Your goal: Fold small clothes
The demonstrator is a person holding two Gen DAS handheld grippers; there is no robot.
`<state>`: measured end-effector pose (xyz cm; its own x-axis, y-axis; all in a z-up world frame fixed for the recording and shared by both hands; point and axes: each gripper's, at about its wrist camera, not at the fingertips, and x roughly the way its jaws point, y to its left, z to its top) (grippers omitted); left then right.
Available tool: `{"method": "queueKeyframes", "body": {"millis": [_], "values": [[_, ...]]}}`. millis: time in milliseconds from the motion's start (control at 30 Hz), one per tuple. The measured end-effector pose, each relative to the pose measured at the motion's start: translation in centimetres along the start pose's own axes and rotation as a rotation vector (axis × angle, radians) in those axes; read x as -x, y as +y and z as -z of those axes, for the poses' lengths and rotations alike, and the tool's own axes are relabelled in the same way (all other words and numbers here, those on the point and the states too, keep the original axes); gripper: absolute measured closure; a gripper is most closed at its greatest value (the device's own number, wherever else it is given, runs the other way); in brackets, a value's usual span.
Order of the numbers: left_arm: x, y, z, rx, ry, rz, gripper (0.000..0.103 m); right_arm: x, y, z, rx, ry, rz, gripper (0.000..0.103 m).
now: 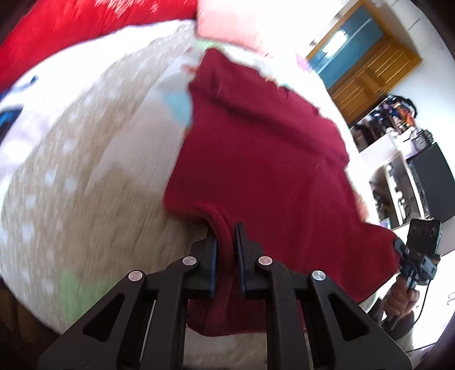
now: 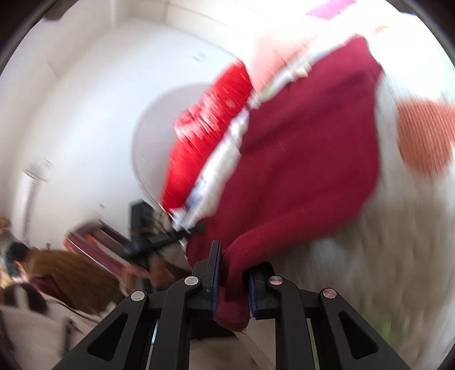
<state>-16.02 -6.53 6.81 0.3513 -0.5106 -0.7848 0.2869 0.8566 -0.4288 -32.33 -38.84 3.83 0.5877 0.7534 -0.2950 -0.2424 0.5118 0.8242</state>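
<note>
A small dark red garment (image 1: 261,159) lies spread on a white patterned bedspread (image 1: 93,170). My left gripper (image 1: 226,242) is shut on its near hemmed edge, with the cloth pinched between the blue pads. In the right wrist view the same garment (image 2: 307,159) stretches away from me, and my right gripper (image 2: 231,273) is shut on a bunched corner of it. The right gripper (image 1: 403,253) also shows at the far right of the left wrist view, held by a hand (image 1: 401,298) at the garment's other near corner. Both views are blurred.
A bright red blanket (image 1: 71,31) and a pink pillow (image 1: 236,25) lie at the far side of the bed. A wooden cabinet (image 1: 366,65) and cluttered shelves (image 1: 398,159) stand to the right. A person in brown (image 2: 71,273) is beyond the bed.
</note>
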Motion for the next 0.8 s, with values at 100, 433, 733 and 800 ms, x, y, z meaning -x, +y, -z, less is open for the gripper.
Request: {"method": "queueKeyframes", "body": {"millis": [100,433,733,800], "values": [[-0.1,-1.8,-4.1,-0.033,-0.068,0.02,0.093,0.3,0.6,-3.8,0.041,-0.085,-0.006,0.088],[-7.1,-4.9,-19.6,-0.058,-0.191,-0.023,0.094,-1.9,-2.5,-18.0,0.028,-0.264,0.118,0.09],[-14.1,-1.9,-25.4,0.028,-0.125,-0.053,0.089,-4.6,-11.4,-26.7,-0.149,-0.289,0.292,0.045],[-13.4,-1.7,-25.5,0.022,-0.122,-0.014,0.076,-3.2,-11.0,-26.7,-0.121,-0.347,0.307,0.04]]}}
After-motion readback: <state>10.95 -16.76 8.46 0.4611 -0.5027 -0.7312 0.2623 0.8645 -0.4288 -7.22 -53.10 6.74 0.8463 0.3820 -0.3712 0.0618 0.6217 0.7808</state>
